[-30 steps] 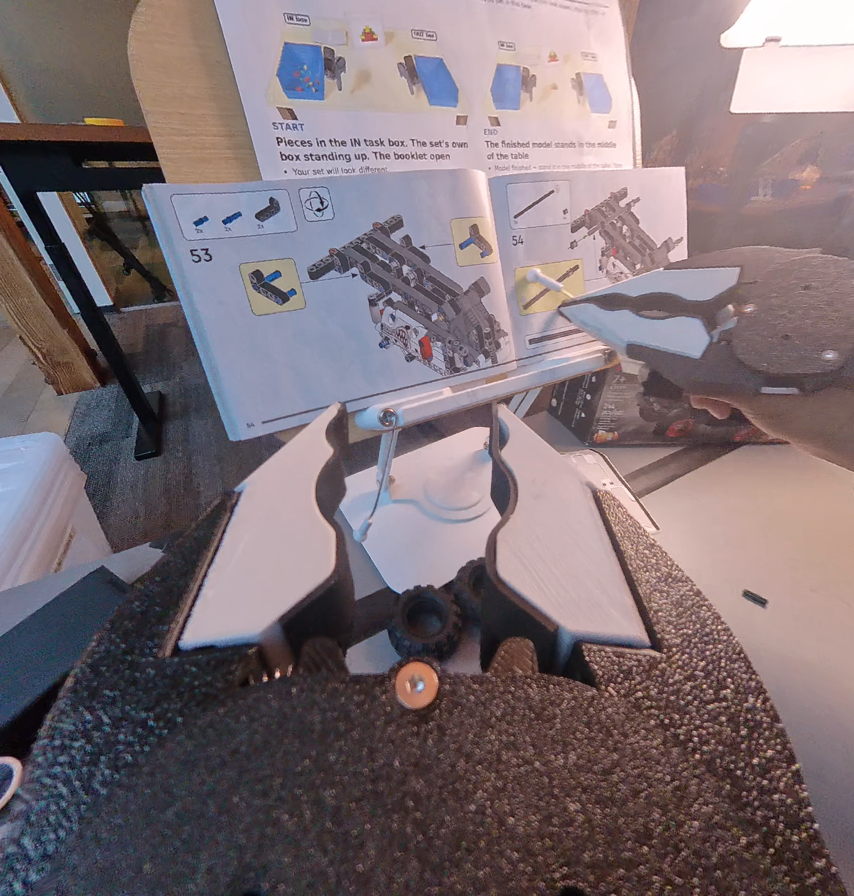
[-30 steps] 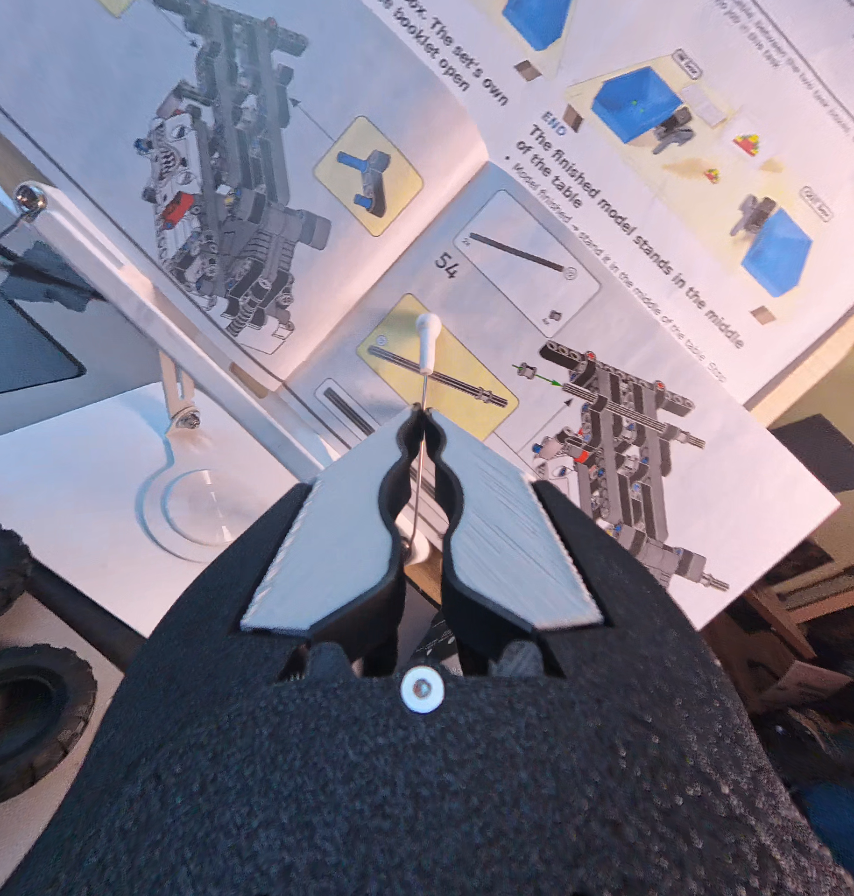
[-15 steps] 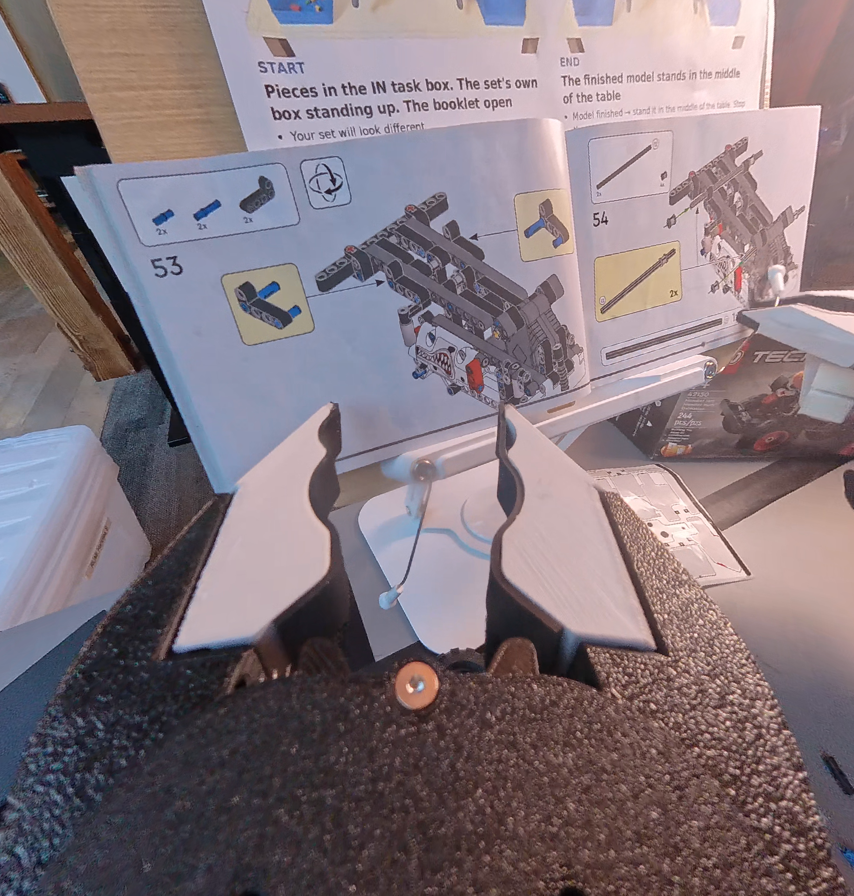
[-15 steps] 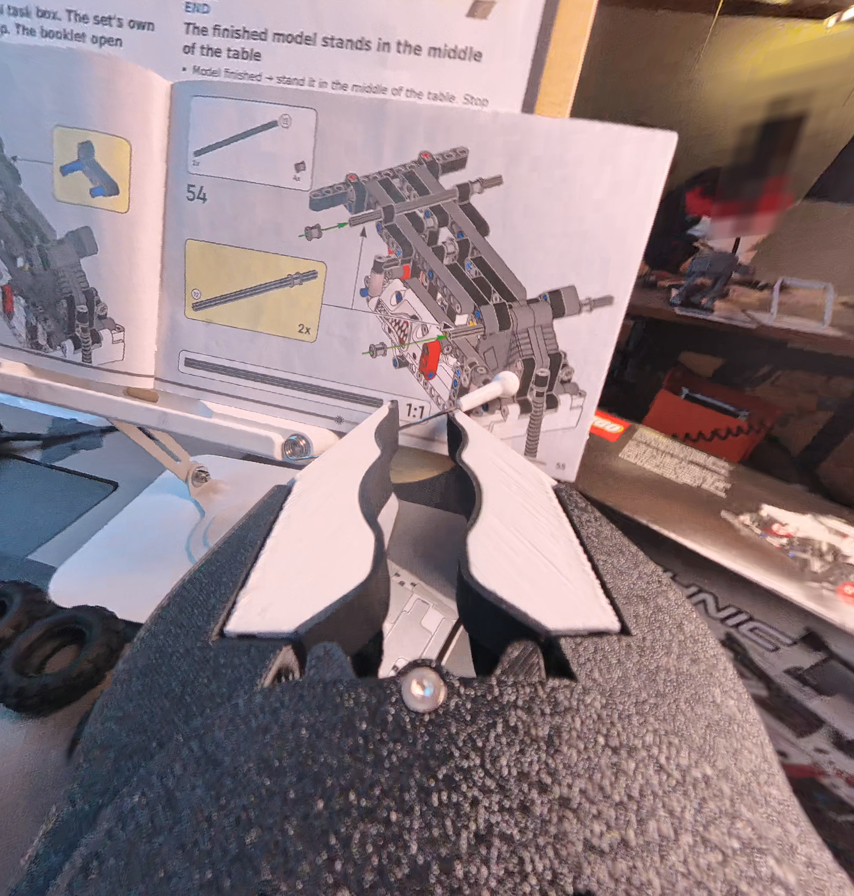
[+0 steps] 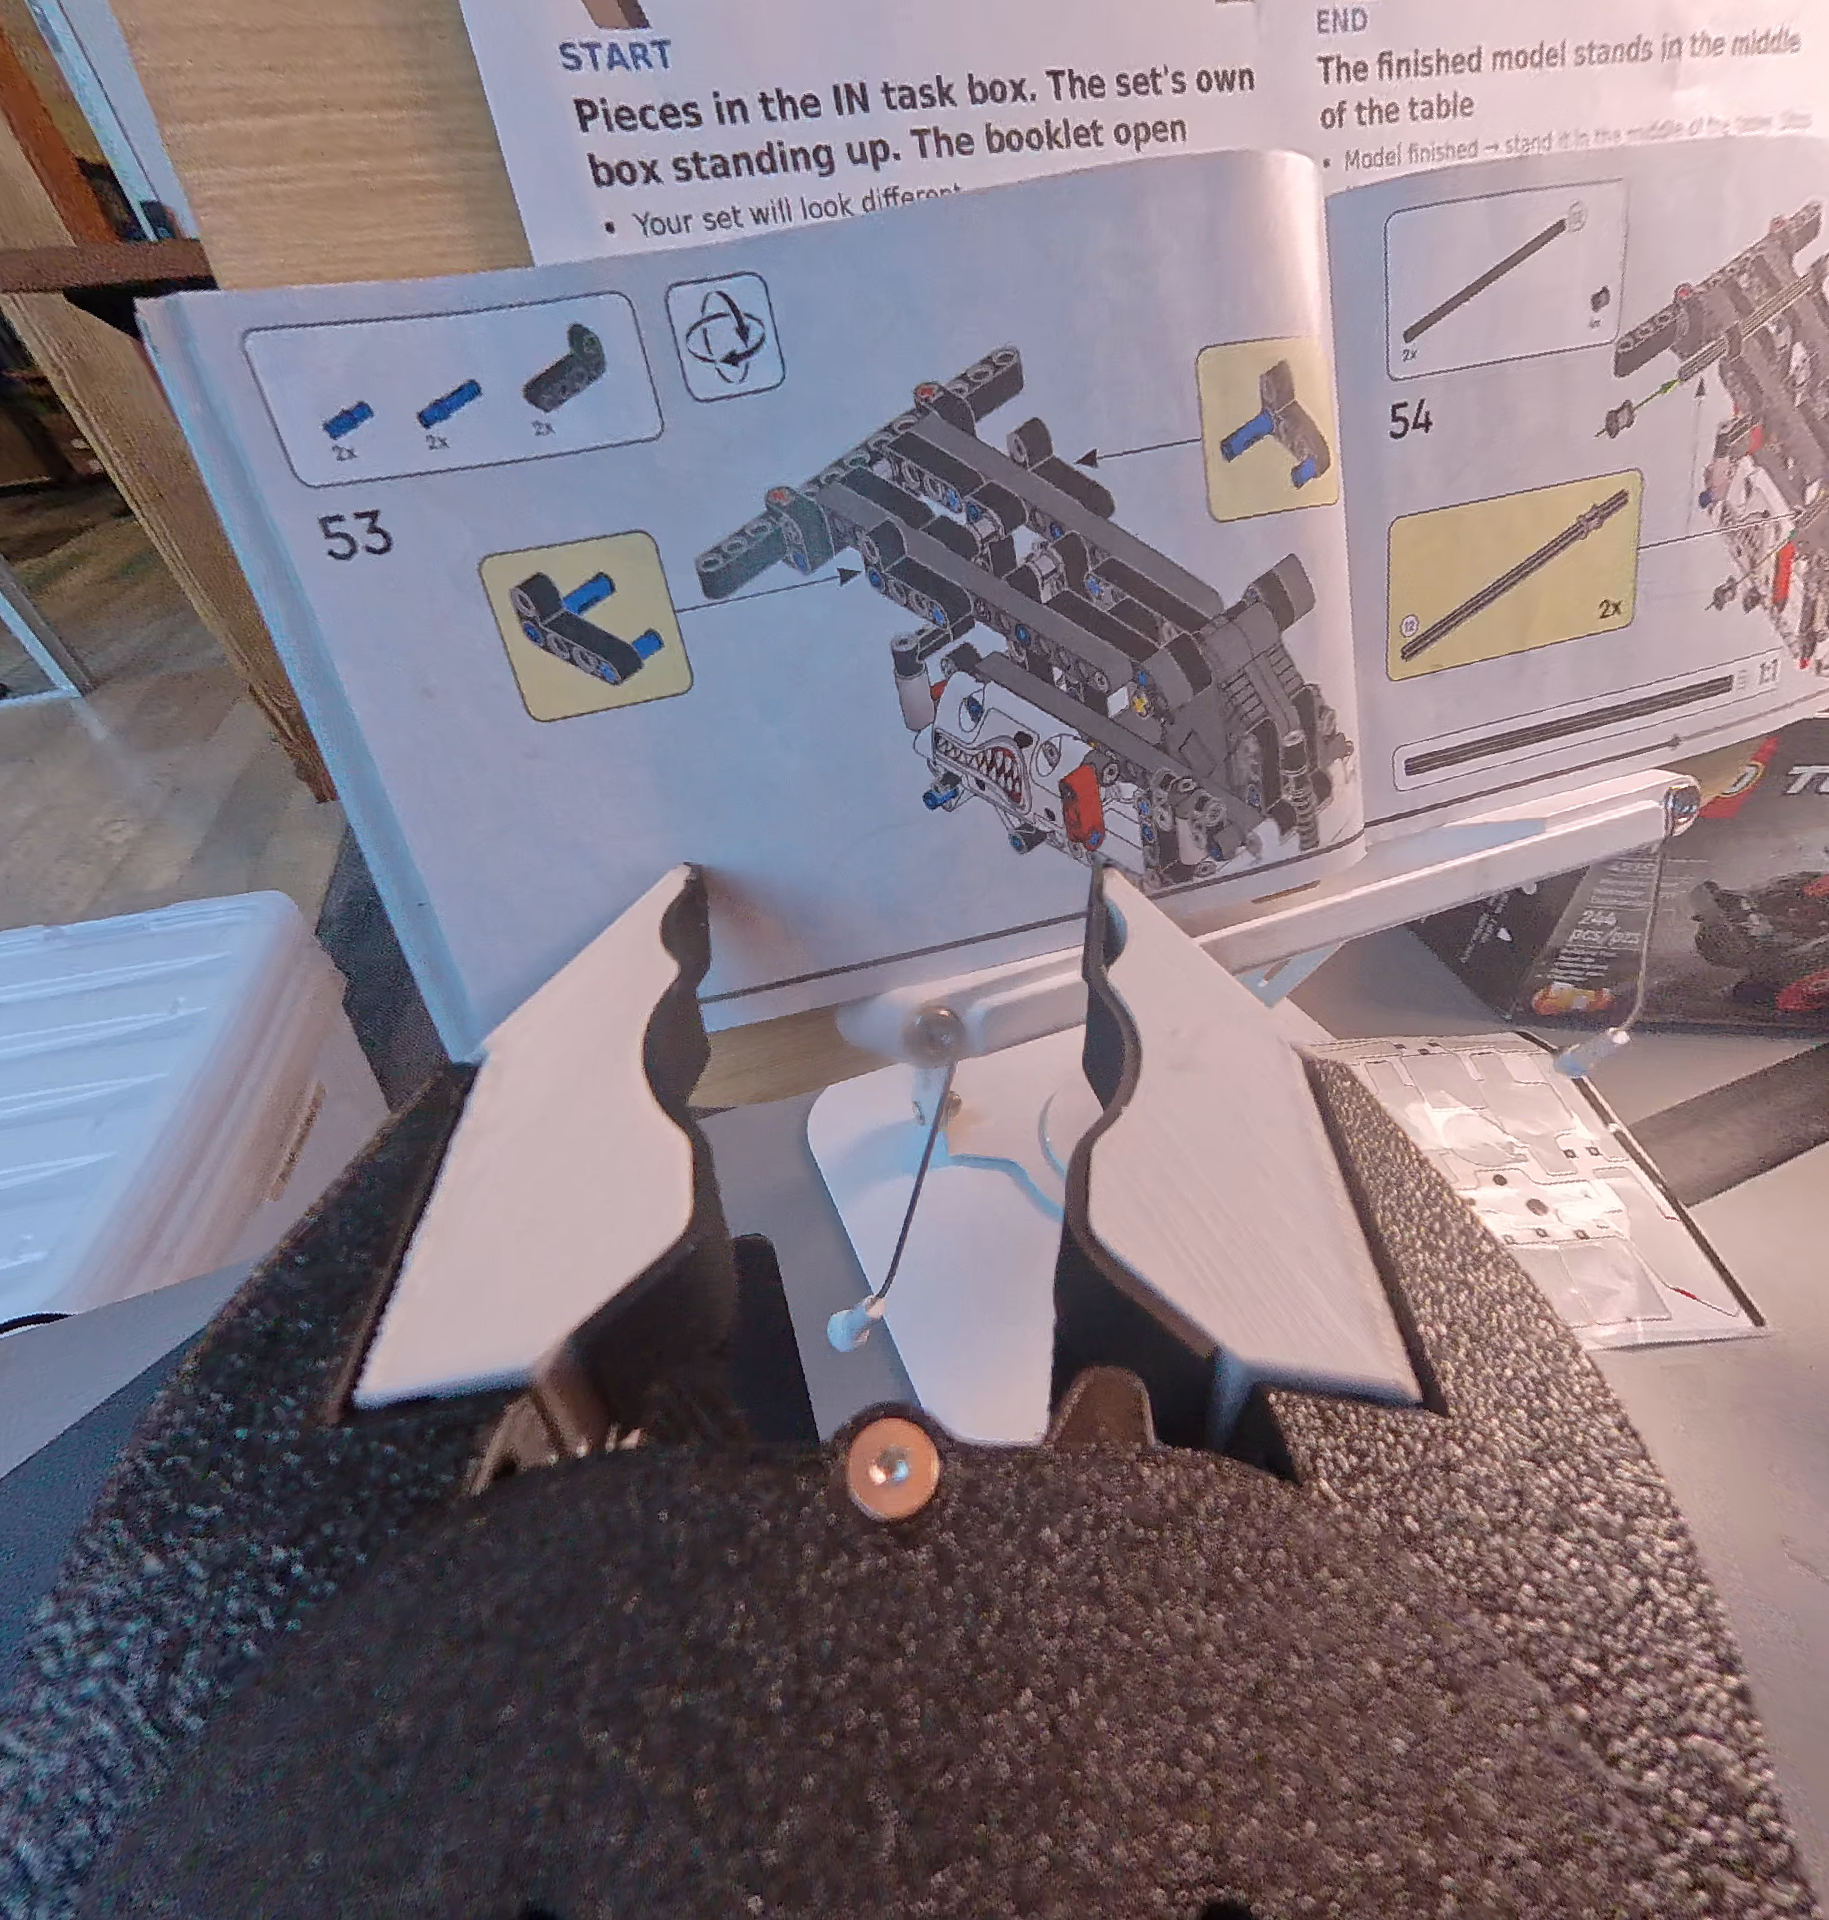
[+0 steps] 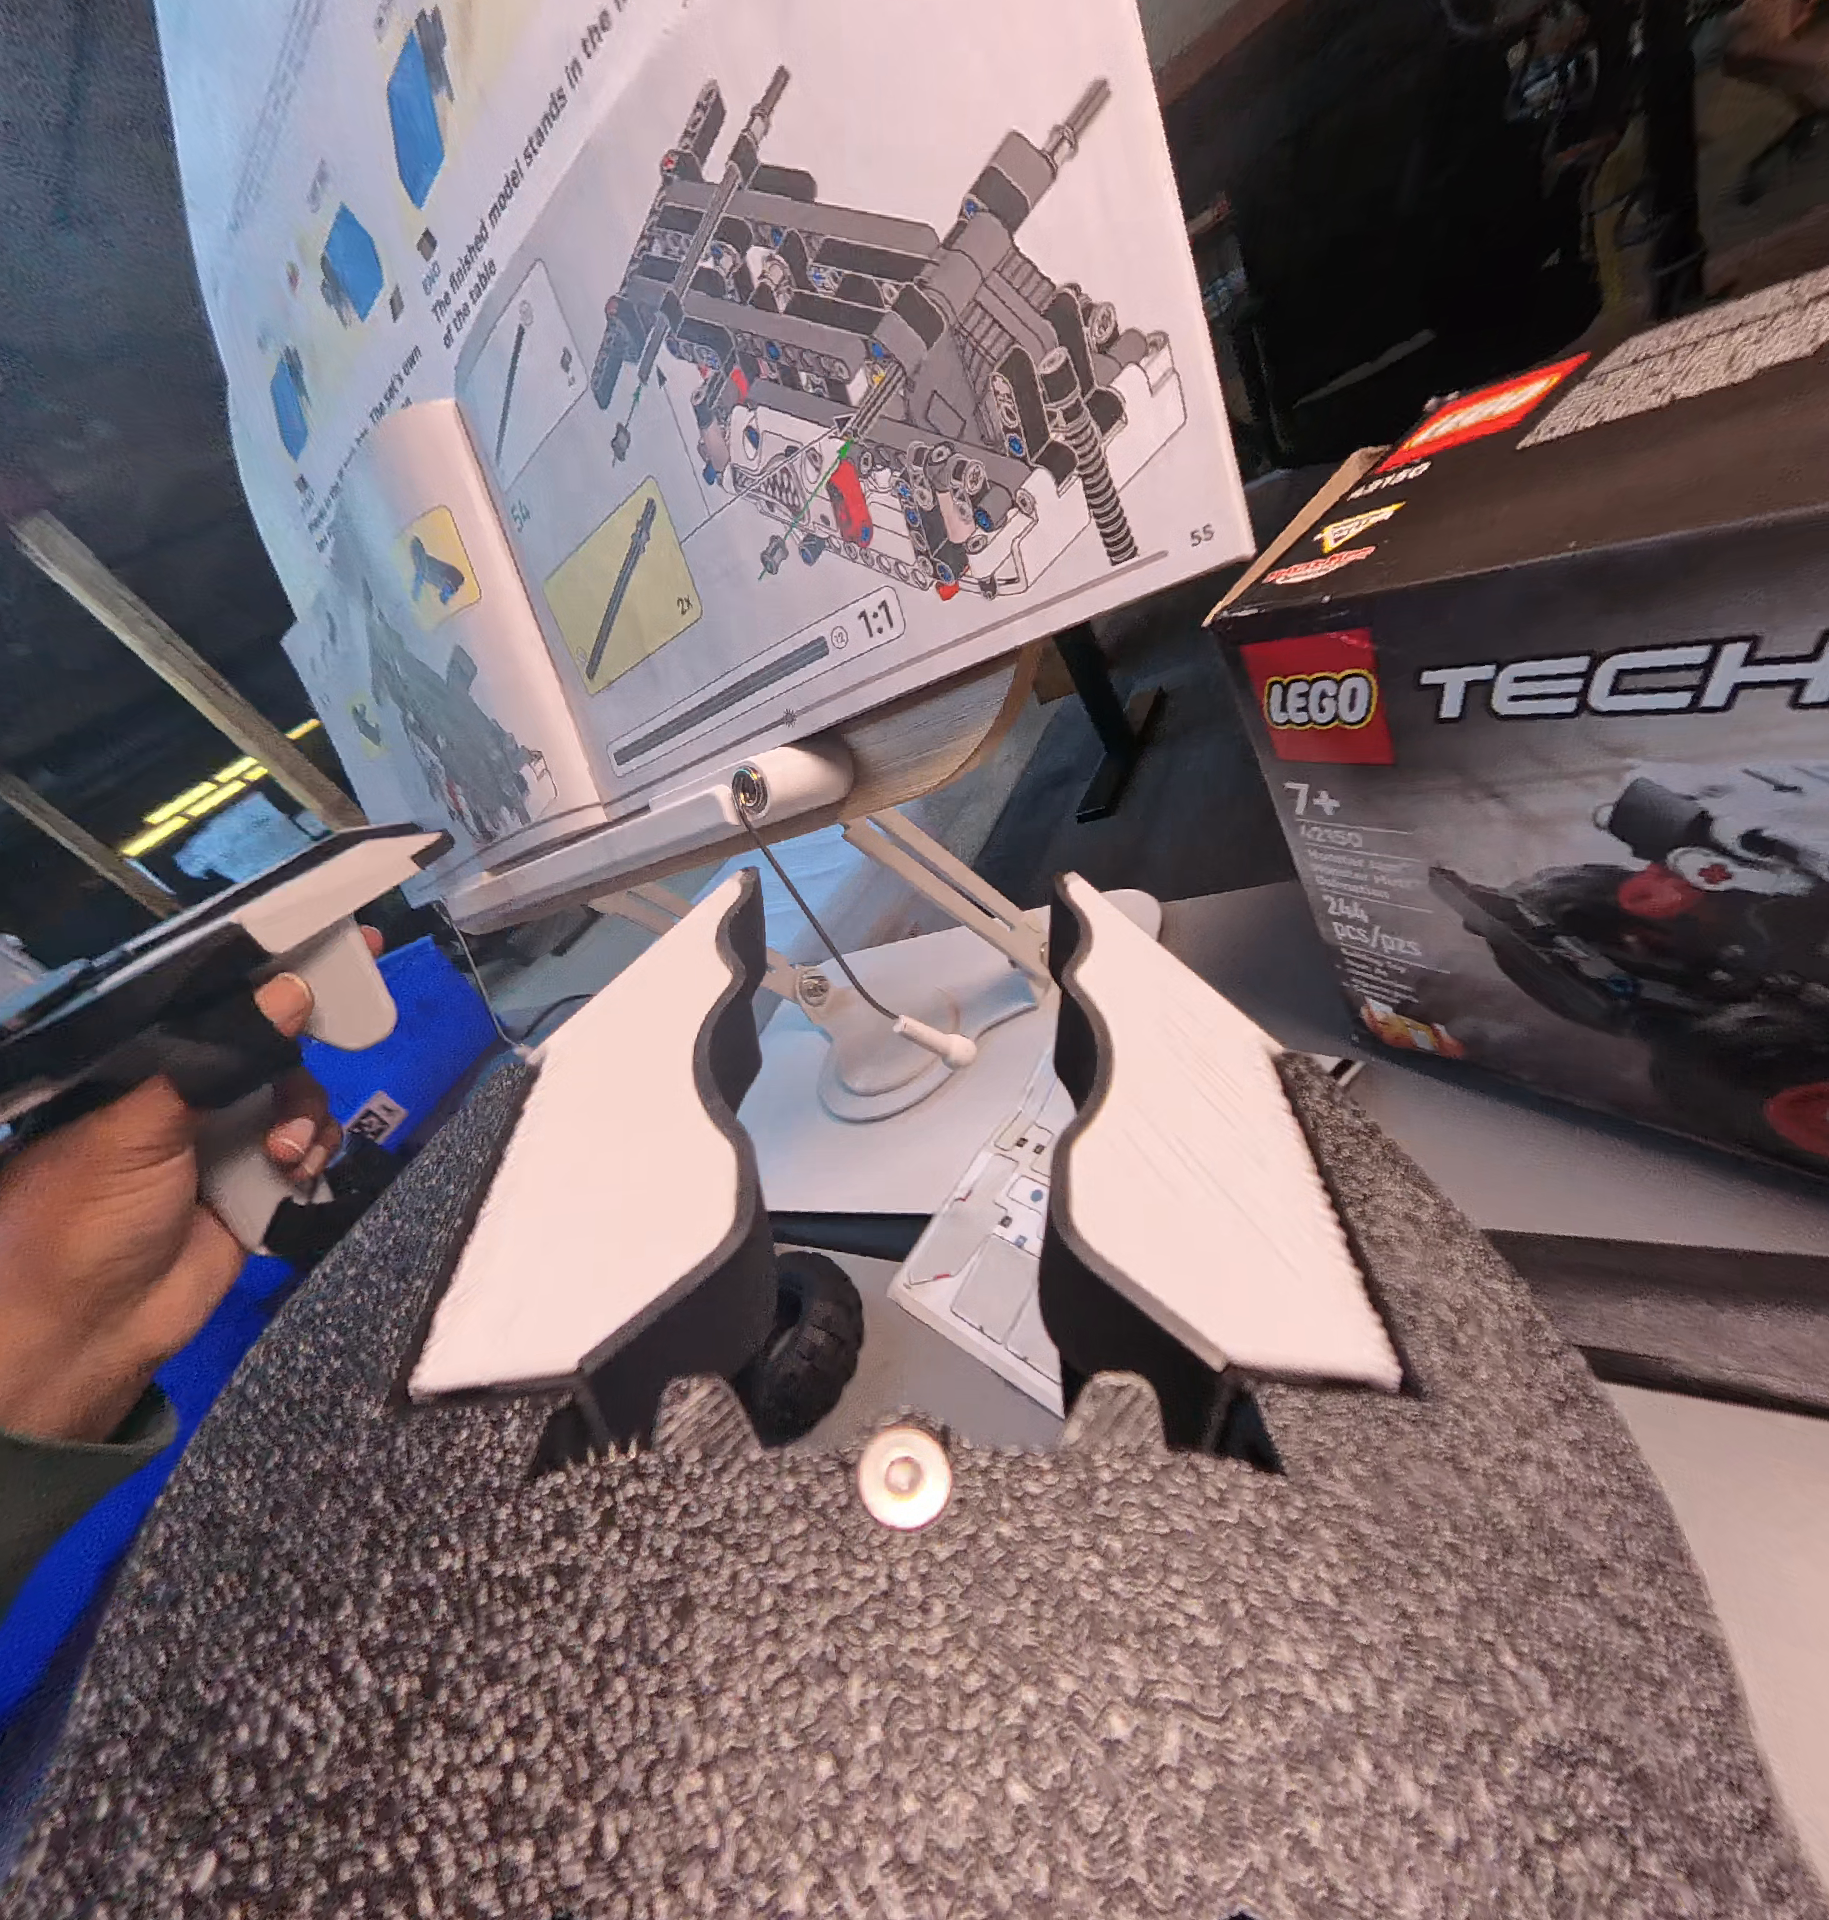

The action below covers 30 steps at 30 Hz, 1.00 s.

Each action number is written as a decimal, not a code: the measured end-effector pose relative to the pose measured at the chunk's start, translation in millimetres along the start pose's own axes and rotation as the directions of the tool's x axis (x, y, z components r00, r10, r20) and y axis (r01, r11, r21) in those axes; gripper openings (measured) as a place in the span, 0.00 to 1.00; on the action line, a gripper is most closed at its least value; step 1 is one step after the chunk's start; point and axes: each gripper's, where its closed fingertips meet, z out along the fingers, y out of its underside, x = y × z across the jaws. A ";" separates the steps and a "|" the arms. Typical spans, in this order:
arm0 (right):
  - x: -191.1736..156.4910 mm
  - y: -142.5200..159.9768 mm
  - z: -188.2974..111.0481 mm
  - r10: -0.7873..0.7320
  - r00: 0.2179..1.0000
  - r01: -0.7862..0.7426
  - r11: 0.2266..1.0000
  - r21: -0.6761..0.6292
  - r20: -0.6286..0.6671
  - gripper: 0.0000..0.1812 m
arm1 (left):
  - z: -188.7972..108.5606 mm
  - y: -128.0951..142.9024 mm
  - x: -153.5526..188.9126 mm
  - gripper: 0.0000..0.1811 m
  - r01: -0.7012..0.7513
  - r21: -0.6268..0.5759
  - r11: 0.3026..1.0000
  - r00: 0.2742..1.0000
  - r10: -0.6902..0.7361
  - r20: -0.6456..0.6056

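Observation:
An open instruction booklet [image 5: 785, 644] stands on a white stand [image 5: 993, 1195] against a wooden board. My left gripper [image 5: 894, 883] is open and empty, its fingertips just in front of the booklet's lower edge. The stand's left page-holder wire [image 5: 915, 1184] hangs down between the fingers, touching neither. My right gripper [image 6: 905, 894] is open and empty, facing the booklet's right page [image 6: 837, 364]. The right page-holder wire [image 6: 848, 977] hangs down between its fingertips, off the page. The left gripper also shows at the left of the right wrist view [image 6: 411, 847], held by a hand [image 6: 110, 1195].
A dark toy-set box [image 6: 1564, 779] stands right of the stand. A sticker sheet [image 5: 1512, 1174] lies flat by the stand's base. A black tyre [image 6: 806, 1340] lies under my right gripper. A white plastic bin [image 5: 110, 1091] is left, a blue box [image 6: 432, 1029] behind the left gripper.
My right gripper opened, let go of the right page-holder wire and drew back; the wire swung down off the page. My left gripper moved closer to the booklet, still open.

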 end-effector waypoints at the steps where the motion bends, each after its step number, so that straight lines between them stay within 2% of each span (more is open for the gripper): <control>1: -1.0 -2.3 -4.6 -0.044 0.999 0.044 0.999 0.007 -0.017 0.30 | -0.2 0.2 -1.2 0.36 -0.008 0.006 1.000 1.000 0.008 0.016; 4: -15.8 -11.8 -13.4 -0.175 0.984 0.175 0.984 0.033 -0.024 0.29 | 1.1 1.0 -0.1 0.29 -0.020 0.016 1.000 0.999 0.020 0.034; 8: -43.6 -14.8 -14.0 -0.271 0.962 0.270 0.962 0.041 0.021 0.29 | 2.3 0.3 8.7 0.14 -0.041 0.016 0.999 0.999 0.041 0.019; 16: -87.7 -3.5 9.2 -0.433 0.897 0.434 0.901 0.010 0.094 0.29 | 7.0 -2.9 32.1 0.11 -0.031 0.033 0.999 0.998 0.032 -0.050; 20: -111.7 -9.1 36.8 -0.487 0.866 0.489 0.872 0.008 0.115 0.30 | 10.5 -7.8 49.7 0.12 -0.056 0.048 0.997 0.995 0.060 -0.084; 24: -122.2 -16.5 72.3 -0.575 0.814 0.579 0.815 -0.036 0.084 0.33 | 11.0 -13.9 80.9 0.14 -0.068 0.085 0.994 0.977 0.084 -0.196; 25: -119.2 -17.5 79.2 -0.610 0.790 0.613 0.788 -0.056 0.058 0.30 | 9.9 -13.3 89.0 0.15 -0.078 0.084 0.993 0.968 0.096 -0.232; 28: -104.5 -30.2 83.6 -0.683 0.729 0.681 0.730 -0.066 -0.042 0.08 | -0.5 -18.7 93.1 0.15 -0.087 0.124 0.988 0.960 0.116 -0.254; 30: -99.0 -37.6 78.7 -0.661 0.748 0.660 0.750 -0.041 -0.057 0.06 | -9.9 -27.6 83.3 0.16 -0.064 0.172 0.983 0.968 0.103 -0.230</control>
